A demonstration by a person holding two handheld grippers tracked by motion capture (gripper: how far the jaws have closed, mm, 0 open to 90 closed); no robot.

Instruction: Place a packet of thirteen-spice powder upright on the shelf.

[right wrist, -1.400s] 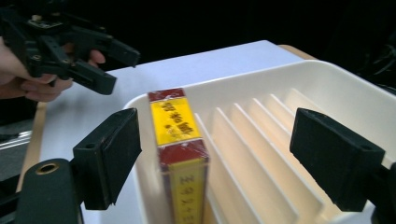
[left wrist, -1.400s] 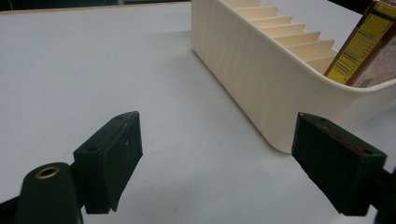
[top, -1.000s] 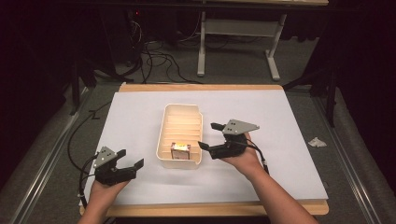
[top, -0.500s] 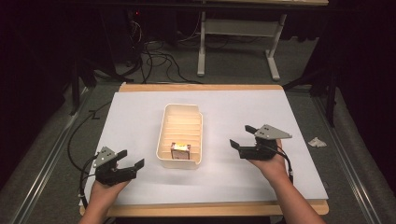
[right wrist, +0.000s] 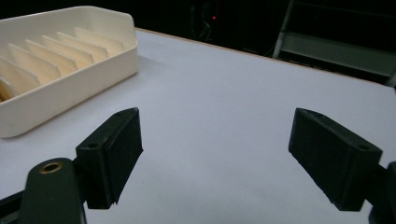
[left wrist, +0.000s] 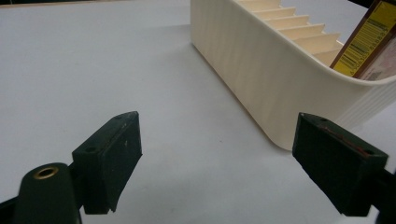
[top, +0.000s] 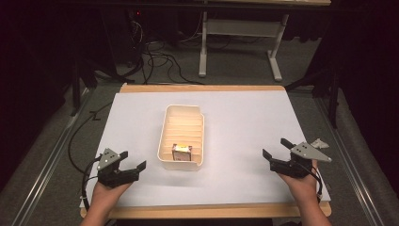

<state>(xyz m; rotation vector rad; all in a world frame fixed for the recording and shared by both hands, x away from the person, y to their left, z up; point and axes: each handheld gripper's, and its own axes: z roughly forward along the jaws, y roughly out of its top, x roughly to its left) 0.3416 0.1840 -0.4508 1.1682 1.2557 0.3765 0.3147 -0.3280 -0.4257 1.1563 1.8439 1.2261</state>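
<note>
A cream slotted bin (top: 183,135) stands mid-table, with a small box (top: 181,152) upright in its nearest slot. In the left gripper view the bin's ribbed wall (left wrist: 261,70) is ahead to the right, and the box's barcoded edge (left wrist: 366,44) rises above the rim. My left gripper (top: 133,164) rests open near the front left of the table, nothing between its jaws (left wrist: 215,161). My right gripper (top: 274,149) is open at the front right, well away from the bin (right wrist: 60,60), with bare white table between its fingers (right wrist: 215,158).
The white table top (top: 235,117) has a wooden front edge. A small crumpled scrap (top: 320,142) lies by the right edge. Cables trail on the floor at the left and behind the table, and a desk frame (top: 240,42) stands beyond.
My right gripper has drawn back from beside the bin, moving right and toward the front right corner of the table. The left gripper has stayed put.
</note>
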